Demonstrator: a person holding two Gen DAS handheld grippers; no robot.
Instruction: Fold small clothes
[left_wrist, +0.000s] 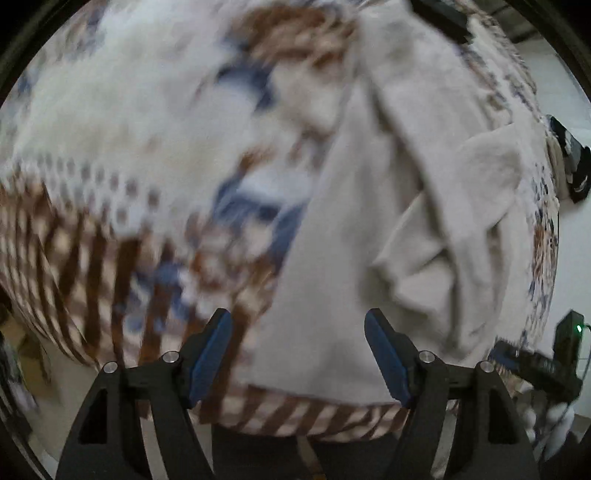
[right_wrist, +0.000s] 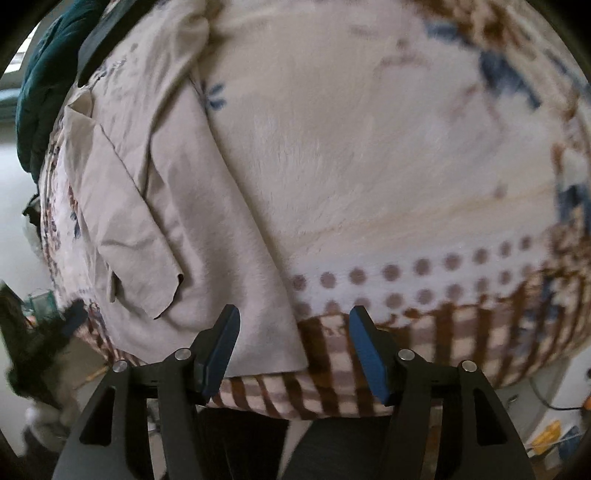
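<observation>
A light beige garment (left_wrist: 373, 236) lies partly folded on a patterned white, brown and blue blanket (left_wrist: 110, 147). My left gripper (left_wrist: 297, 325) is open and empty, hovering over the garment's near left edge. In the right wrist view the same garment (right_wrist: 207, 229) lies at the left with a folded flap, on the blanket (right_wrist: 388, 147). My right gripper (right_wrist: 293, 321) is open and empty, over the garment's near right corner by the blanket's front edge.
A dark teal cloth (right_wrist: 44, 88) lies at the blanket's far left. Dark items (left_wrist: 570, 166) sit beyond the blanket's right edge, and a black device with a green light (left_wrist: 569, 339) stands at lower right. The floor shows below the blanket's front edge.
</observation>
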